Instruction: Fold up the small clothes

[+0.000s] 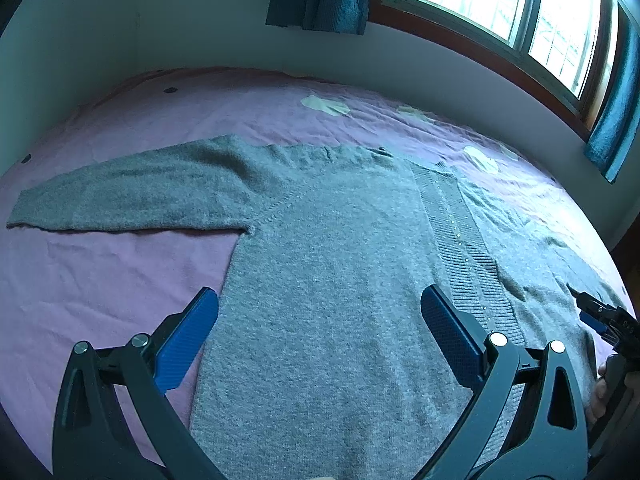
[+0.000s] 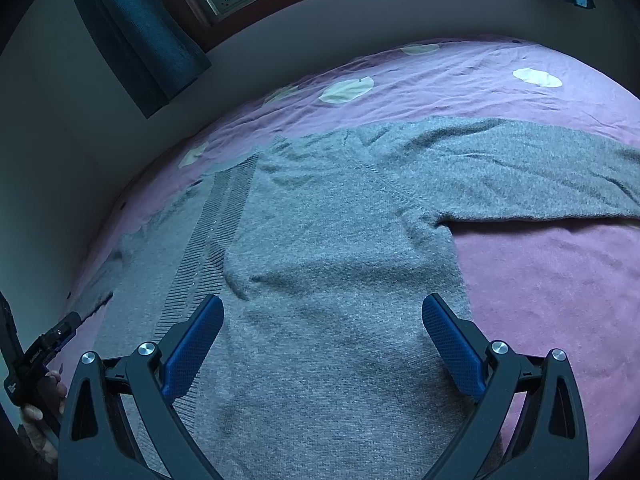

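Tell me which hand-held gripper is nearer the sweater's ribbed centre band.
Left. The left hand-held gripper has one finger at the ribbed band; the right hand-held gripper hovers over plain knit beside it.

A grey knitted sweater [image 1: 328,264] lies spread flat on a pink bedsheet [image 1: 100,280]. The left gripper [image 1: 320,320] hovers over the sweater's body, its blue fingers [image 1: 186,340] spread wide with nothing between them. One sleeve [image 1: 132,196] stretches out to the sweater's left. At the sweater's right edge the right gripper [image 1: 596,316] shows. A window [image 1: 500,4] stands beyond the sweater.
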Available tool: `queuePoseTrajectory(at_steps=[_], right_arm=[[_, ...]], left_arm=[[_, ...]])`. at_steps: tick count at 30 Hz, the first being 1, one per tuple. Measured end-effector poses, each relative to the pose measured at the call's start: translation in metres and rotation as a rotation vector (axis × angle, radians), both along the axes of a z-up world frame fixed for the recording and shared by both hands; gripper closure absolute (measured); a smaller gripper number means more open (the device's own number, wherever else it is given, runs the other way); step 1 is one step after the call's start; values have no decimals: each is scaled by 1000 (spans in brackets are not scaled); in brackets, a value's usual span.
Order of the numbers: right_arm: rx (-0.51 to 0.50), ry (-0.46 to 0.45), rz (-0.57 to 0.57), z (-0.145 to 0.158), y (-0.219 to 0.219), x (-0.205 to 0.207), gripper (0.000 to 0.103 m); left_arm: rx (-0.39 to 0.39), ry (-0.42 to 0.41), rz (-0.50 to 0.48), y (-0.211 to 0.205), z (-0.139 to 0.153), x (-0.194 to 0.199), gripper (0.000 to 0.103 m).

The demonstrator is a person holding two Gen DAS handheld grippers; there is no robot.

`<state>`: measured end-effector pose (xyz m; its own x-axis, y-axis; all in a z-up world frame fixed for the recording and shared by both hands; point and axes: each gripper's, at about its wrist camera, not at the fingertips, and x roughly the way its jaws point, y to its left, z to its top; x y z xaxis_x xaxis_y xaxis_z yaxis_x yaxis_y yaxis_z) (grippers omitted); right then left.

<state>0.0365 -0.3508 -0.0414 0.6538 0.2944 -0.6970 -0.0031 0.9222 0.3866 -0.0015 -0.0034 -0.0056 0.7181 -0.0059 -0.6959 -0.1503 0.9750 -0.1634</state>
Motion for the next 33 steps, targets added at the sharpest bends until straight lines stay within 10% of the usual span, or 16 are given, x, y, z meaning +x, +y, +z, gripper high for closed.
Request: queuePoseTrajectory(at_steps=[6,16,22,33], right_arm=[[39,4,-25,9,-26,2,4],[258,3,-472,13,-226,-44,6],[371,32,-693,-18,-325,-77,39],[509,-46,-835,-43,-382,-69,41]], left_arm=[[-27,22,-3,4,-4,3,2],[-30,29,-27,3,-9,3,2],[-32,38,-40,-1,-12,5,2],[-24,64,-32,0,-22,7,2]])
